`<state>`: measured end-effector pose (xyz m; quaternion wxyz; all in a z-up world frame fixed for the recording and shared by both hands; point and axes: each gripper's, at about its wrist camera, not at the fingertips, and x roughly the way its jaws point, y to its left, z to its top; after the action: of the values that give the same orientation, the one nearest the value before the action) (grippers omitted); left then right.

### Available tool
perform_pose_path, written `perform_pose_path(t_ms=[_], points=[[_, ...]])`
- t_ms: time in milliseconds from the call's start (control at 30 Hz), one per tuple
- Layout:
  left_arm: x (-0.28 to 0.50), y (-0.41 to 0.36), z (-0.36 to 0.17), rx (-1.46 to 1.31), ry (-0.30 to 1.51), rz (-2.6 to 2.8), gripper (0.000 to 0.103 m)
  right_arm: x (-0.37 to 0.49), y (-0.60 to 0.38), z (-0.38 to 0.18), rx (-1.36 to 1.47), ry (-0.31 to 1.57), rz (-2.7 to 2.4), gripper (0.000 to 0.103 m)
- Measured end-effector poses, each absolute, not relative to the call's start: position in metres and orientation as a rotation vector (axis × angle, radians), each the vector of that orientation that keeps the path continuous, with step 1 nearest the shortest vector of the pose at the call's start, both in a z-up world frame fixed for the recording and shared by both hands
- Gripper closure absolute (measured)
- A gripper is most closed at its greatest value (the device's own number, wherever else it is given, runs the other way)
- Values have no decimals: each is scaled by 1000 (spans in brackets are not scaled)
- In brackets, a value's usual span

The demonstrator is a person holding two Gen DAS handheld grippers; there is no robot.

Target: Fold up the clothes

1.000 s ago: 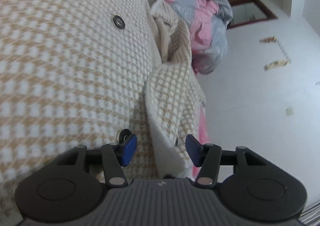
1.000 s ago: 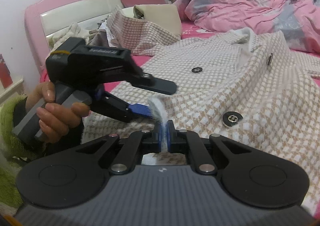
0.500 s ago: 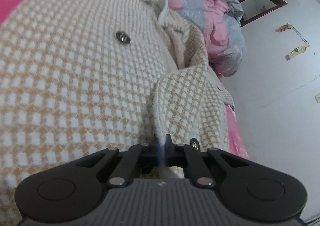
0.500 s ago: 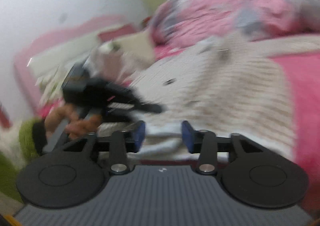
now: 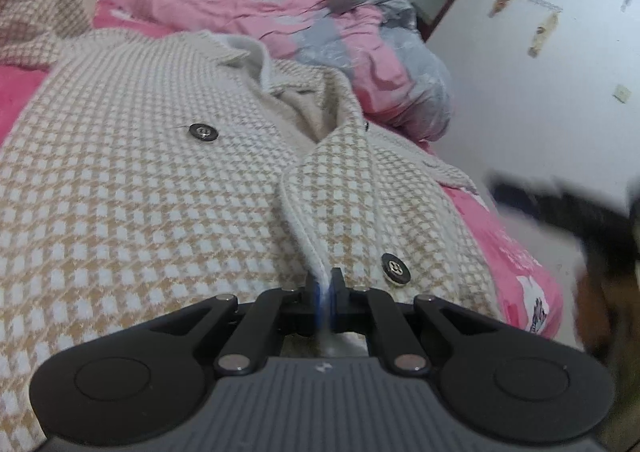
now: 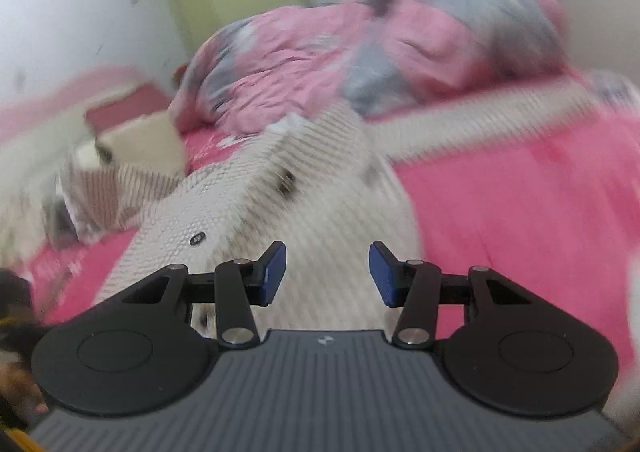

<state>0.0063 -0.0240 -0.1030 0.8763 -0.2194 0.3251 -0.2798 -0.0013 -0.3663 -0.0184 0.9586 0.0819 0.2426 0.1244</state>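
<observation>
A beige and white checked coat (image 5: pixel 132 188) with dark buttons lies spread on the pink bed. My left gripper (image 5: pixel 325 290) is shut on the white-lined front edge of the coat's flap (image 5: pixel 344 188), near a dark button (image 5: pixel 395 269). In the blurred right wrist view, the same coat (image 6: pixel 320 212) stretches away ahead. My right gripper (image 6: pixel 327 278) hangs open above it with nothing between its blue pads (image 6: pixel 273 277). One sleeve (image 6: pixel 480 120) runs off to the right across the sheet.
A rumpled pink and grey quilt (image 5: pixel 280 0) is heaped at the far side of the bed. More checked cloth (image 5: pixel 32 16) lies at the far left. The pink sheet (image 6: pixel 520 220) shows right of the coat. A dark blurred shape (image 5: pixel 560 208) crosses the right edge.
My left gripper closed on the coat's front edge and lifted back. My right gripper let go of that edge, opened, and swung away to the right.
</observation>
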Motion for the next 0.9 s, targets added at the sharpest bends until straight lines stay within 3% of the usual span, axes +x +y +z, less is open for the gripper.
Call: perform_pose_path(t_ms=[267,500,633,833,900], points=[[3,-25,-116,-438,601,-670,98,158,-233,13,-466,476,326,60],[14,-27,-123,-483,560,-769,98,289,-192,-54,-978,588,269,70],[16,-30,-127,-498,534,-821,98,329,-197,-83,-1138,693,279,70],[14,-35,-129,-472,498,-853,98,354,-199,-104,-1245,696,275,68],[15,-33,-130,-498,500,-858,98,358,-198,-104,-1221,682,265,80]])
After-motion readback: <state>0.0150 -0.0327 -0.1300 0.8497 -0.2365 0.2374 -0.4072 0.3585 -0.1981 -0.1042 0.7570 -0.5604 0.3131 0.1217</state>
